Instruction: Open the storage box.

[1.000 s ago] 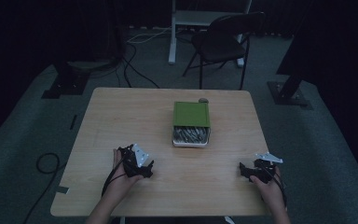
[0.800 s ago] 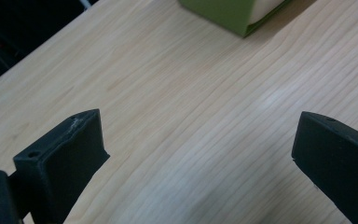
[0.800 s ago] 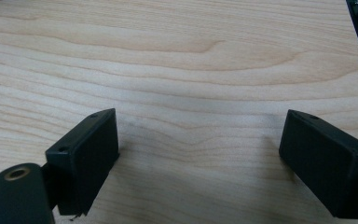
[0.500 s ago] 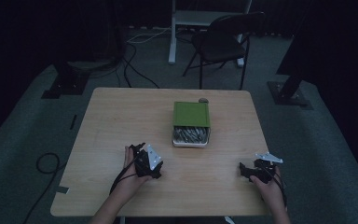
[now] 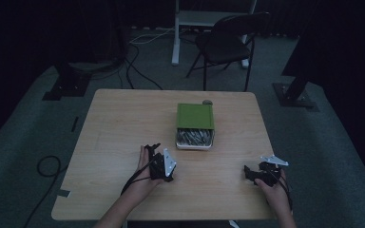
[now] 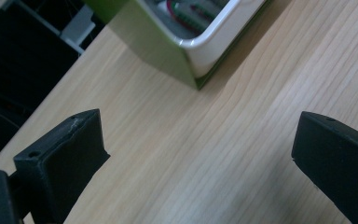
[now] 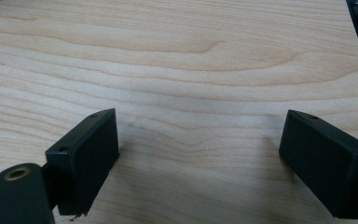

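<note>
Green box [image 5: 195, 116] beyond left claw [image 5: 153, 153]

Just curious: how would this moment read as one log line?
left gripper: open, near green box | right gripper: open, over table

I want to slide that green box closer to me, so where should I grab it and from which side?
Grip the white tray end of the green box, coming from the near side with the left gripper. That end pokes out of the green sleeve toward you, and the open gripper likely spans only one corner.
</note>
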The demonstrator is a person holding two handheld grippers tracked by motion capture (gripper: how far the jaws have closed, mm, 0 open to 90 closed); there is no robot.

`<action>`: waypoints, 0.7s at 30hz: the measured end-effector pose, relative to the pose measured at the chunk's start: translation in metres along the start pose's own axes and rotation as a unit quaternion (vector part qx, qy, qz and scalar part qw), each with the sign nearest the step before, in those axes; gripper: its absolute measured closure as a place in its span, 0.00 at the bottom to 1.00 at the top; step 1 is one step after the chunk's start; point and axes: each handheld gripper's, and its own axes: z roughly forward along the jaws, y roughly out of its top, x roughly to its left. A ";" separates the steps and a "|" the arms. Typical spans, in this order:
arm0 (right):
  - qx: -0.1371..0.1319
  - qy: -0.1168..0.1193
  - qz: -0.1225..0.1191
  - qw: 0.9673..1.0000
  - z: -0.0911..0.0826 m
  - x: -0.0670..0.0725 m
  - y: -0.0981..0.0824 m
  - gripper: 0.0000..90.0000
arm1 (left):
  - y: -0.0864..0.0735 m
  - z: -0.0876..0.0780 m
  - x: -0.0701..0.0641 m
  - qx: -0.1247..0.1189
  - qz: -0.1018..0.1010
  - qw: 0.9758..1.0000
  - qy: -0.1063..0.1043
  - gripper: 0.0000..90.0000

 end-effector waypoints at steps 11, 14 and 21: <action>0.000 0.000 0.000 1.000 0.000 0.000 0.000 0.13 | 0.014 0.005 -0.009 -0.015 0.048 0.999 -0.008 0.08; 0.000 0.000 0.000 1.000 0.000 0.000 0.000 0.13 | 0.019 0.006 -0.011 -0.020 0.062 0.998 -0.010 0.08; 0.000 0.000 0.001 1.000 0.000 0.000 0.000 0.13 | 0.028 0.008 -0.015 -0.032 0.086 0.996 -0.012 0.08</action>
